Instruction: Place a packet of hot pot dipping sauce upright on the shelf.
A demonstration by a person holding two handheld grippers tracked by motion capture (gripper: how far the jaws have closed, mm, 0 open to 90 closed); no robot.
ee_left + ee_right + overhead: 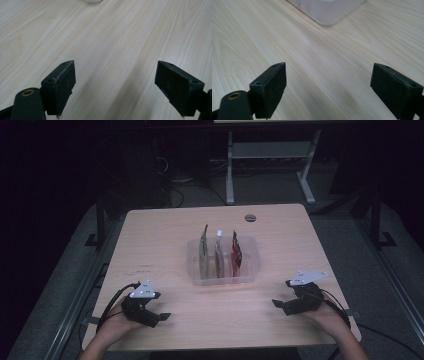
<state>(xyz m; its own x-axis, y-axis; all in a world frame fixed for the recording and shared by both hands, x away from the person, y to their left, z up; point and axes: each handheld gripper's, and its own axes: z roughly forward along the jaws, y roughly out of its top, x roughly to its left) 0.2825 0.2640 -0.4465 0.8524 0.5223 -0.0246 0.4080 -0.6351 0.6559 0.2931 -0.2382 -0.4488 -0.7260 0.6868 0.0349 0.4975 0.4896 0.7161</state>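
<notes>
High view first, nearest things: the left claw (159, 316) and the right claw (280, 304) rest low over the pale wood-grain surface (165, 235) at the person's edge, well apart from each other and each held in a hand. Both are released, jaws spread wide with nothing between them; the left gripper view shows flat black pads (65, 85) with scuffed, dusty faces over bare laminate, and the right gripper view shows the same kind of pads (274, 86).

Farther in, at the middle of the surface, stands a clear plastic tray (196, 270), shallow, with rounded corners; one frosted corner of it (329, 15) sits ahead of the right claw. Three flat pouches stand upright on edge inside it, side by side: a green pouch (203, 254) at the left, a middle pouch (219, 254) with a white cap, and a red pouch (236, 252) at the right. They look like soft, glossy foil sachets, though the dim light makes that hard to confirm.

The work seems to be at its start, a reach toward the tray. To do it well, I would bring one claw in from above, turned so that its jaws straddle a pouch across its thin faces, and close near the top edge, where the seal is stiffest. The pouches stand close together, so a narrow, centred entry should keep neighbours from tipping. The other claw could steady the light tray wall.
</notes>
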